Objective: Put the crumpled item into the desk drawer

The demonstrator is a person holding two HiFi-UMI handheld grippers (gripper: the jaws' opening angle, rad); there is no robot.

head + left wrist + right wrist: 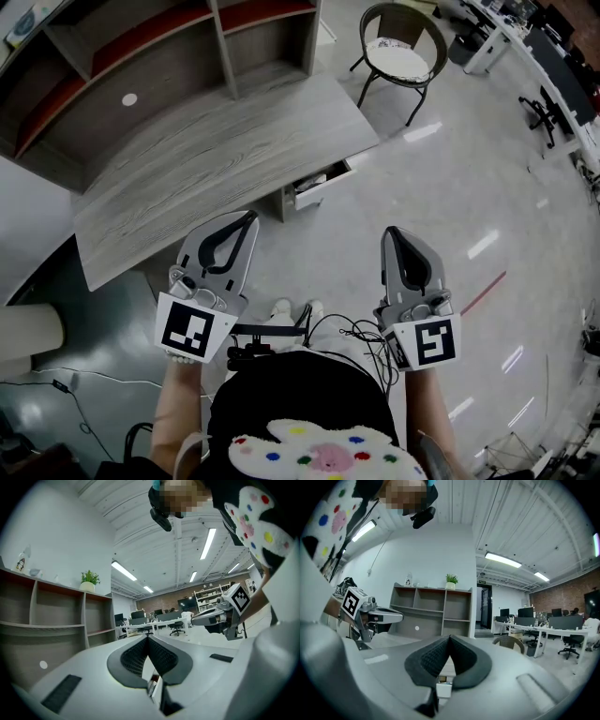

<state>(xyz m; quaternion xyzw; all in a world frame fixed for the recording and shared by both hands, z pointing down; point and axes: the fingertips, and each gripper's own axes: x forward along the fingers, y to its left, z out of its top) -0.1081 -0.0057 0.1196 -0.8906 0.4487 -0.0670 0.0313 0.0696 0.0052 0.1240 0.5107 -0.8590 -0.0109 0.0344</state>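
Hovering level | left gripper and right gripper both pinched closed, empty | open drawer lies beyond the tips, between them | crumpled item not spotted

Left tongs, right tongs: two; one desk, one drawer, one chair.

Drawer partly under desk, contents indistinct

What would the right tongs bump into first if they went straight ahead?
Probably the right end of the brown wooden shelf unit, after passing over the grey wood-grain desk corner; depth is unclear.
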